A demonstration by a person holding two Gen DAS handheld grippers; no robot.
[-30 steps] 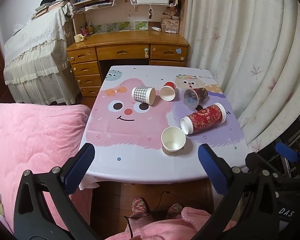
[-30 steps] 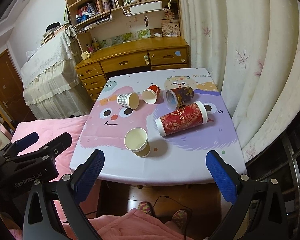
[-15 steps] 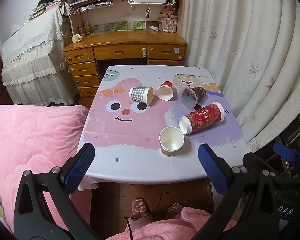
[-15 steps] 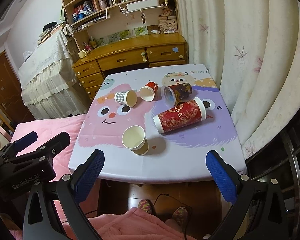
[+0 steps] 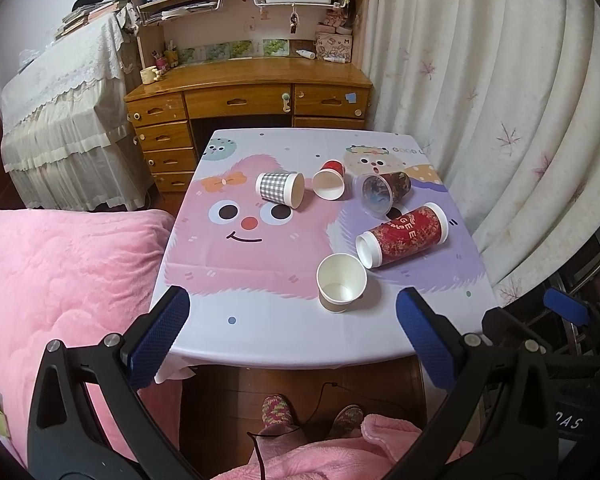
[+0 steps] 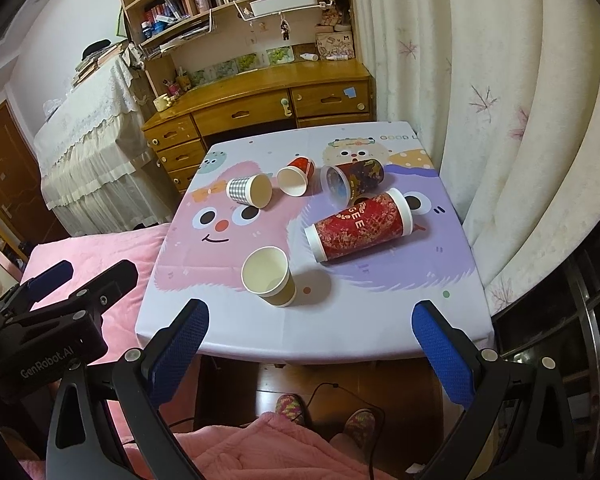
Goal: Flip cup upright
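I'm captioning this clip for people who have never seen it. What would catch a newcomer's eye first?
The cartoon-face tablecloth in pink and purple, then the five cups strewn on it. The tall red patterned cup with white rims lies on its side at right, beside the plain white paper cup. Both open blue-padded grippers, left gripper and right gripper, hang short of the table's near edge.

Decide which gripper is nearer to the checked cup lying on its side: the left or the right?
Left, though only slightly. The left gripper sits off the table's near edge, almost straight in front of the checked cup. The right gripper sits further right, nearer the tall red cup.
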